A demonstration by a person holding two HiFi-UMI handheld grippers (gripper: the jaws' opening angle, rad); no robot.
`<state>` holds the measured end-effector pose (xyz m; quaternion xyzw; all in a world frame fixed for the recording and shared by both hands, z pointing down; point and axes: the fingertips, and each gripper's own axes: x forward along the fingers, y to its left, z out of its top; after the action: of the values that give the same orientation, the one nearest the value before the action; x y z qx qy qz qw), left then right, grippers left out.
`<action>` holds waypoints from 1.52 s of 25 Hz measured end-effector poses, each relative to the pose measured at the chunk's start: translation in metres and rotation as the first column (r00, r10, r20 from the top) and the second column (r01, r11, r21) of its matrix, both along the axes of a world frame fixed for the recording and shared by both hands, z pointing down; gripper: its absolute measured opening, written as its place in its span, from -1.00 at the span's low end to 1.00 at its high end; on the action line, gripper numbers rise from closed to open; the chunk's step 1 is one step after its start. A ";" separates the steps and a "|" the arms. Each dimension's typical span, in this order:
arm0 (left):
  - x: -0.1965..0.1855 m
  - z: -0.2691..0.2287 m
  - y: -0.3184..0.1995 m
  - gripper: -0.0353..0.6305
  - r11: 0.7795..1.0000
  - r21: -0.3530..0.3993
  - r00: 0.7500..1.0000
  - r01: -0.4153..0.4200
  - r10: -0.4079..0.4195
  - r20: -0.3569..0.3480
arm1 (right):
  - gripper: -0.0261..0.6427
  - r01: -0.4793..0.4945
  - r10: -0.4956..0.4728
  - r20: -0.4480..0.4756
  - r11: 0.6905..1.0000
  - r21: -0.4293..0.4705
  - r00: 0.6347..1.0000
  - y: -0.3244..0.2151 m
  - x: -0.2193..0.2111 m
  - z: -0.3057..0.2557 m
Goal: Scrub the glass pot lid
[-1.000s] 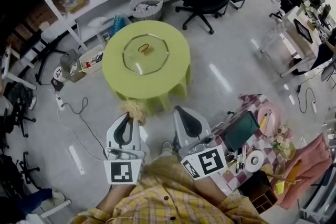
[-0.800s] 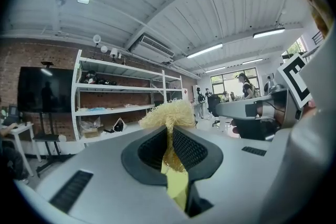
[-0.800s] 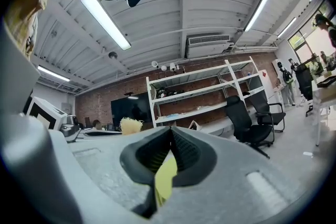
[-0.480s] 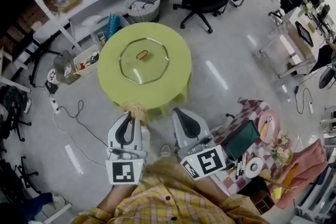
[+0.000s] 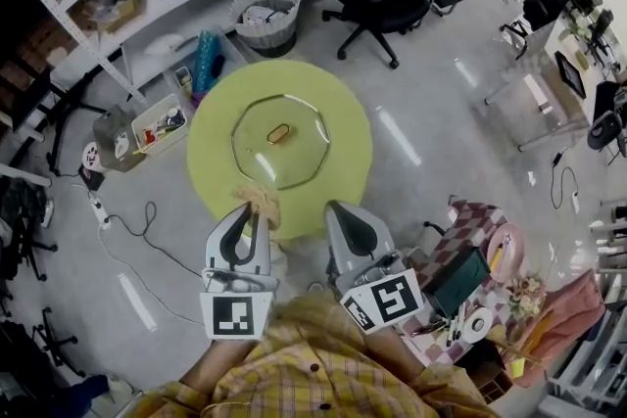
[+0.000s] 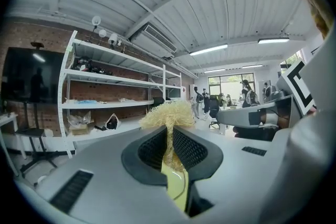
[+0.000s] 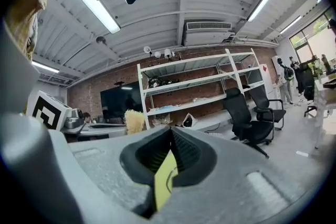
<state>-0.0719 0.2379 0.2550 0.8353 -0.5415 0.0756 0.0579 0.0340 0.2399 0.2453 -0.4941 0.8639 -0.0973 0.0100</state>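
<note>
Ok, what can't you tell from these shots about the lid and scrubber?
Dirt on the glass pot lid: too small and see-through, head view.
Lid in both gripper views: gripper bodies block all but a sliver of the green table.
Lower part of the scrubber: covered by the jaws of the left gripper, shut on it, left gripper view.
That table's near edge: partly behind the right gripper, head view.

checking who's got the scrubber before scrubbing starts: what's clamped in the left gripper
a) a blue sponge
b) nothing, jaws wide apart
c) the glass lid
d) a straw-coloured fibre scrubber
D: the left gripper view shows the left gripper with its jaws closed on a tuft of straw-coloured scrubber, while the glass lid lies on the green table.
</note>
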 end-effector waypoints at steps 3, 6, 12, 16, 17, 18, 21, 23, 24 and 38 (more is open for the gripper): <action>-0.014 0.002 -0.028 -0.78 1.000 -0.015 1.000 -0.011 0.011 -0.005 | -0.93 -0.022 0.022 -0.007 1.000 -0.012 1.000 -0.028 -0.011 0.001; -0.032 0.003 -0.059 -0.78 0.999 -0.021 1.000 -0.027 0.027 -0.011 | -0.93 -0.038 0.037 -0.019 0.999 -0.029 0.999 -0.059 -0.028 0.004; -0.054 0.017 -0.103 -0.78 0.996 -0.054 0.997 -0.071 0.070 -0.010 | -0.93 -0.070 0.068 -0.044 0.996 -0.060 0.997 -0.102 -0.051 0.016; -0.066 0.022 -0.129 -0.78 0.993 -0.070 0.995 -0.098 0.097 -0.021 | -0.93 -0.103 0.099 -0.064 0.993 -0.065 0.993 -0.128 -0.065 0.019; -0.069 0.024 -0.135 -0.78 0.992 -0.072 0.994 -0.108 0.108 -0.013 | -0.93 -0.109 0.104 -0.068 0.992 -0.068 0.992 -0.134 -0.068 0.020; -0.071 0.025 -0.142 -0.78 0.990 -0.075 0.993 -0.119 0.119 -0.004 | -0.93 -0.115 0.110 -0.072 0.991 -0.073 0.991 -0.140 -0.071 0.021; -0.073 0.034 -0.157 -0.78 0.983 -0.092 0.987 -0.157 0.159 0.016 | -0.93 -0.137 0.130 -0.083 0.987 -0.087 0.988 -0.154 -0.074 0.028; -0.073 0.040 -0.165 -0.78 0.979 -0.096 0.982 -0.179 0.184 0.043 | -0.93 -0.144 0.136 -0.091 0.985 -0.097 0.987 -0.161 -0.077 0.033; -0.074 0.044 -0.169 -0.78 0.977 -0.103 0.979 -0.189 0.196 0.062 | -0.93 -0.147 0.137 -0.097 0.984 -0.103 0.986 -0.164 -0.079 0.036; -0.045 0.107 -0.225 -0.78 0.944 -0.214 0.908 -0.251 0.306 0.287 | -0.93 -0.138 0.118 -0.115 0.973 -0.187 0.986 -0.210 -0.054 0.080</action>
<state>-0.1165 0.0130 0.3616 0.8729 -0.4101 0.2623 0.0310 -0.0203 0.0298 0.3251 -0.5517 0.8159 -0.1550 -0.0765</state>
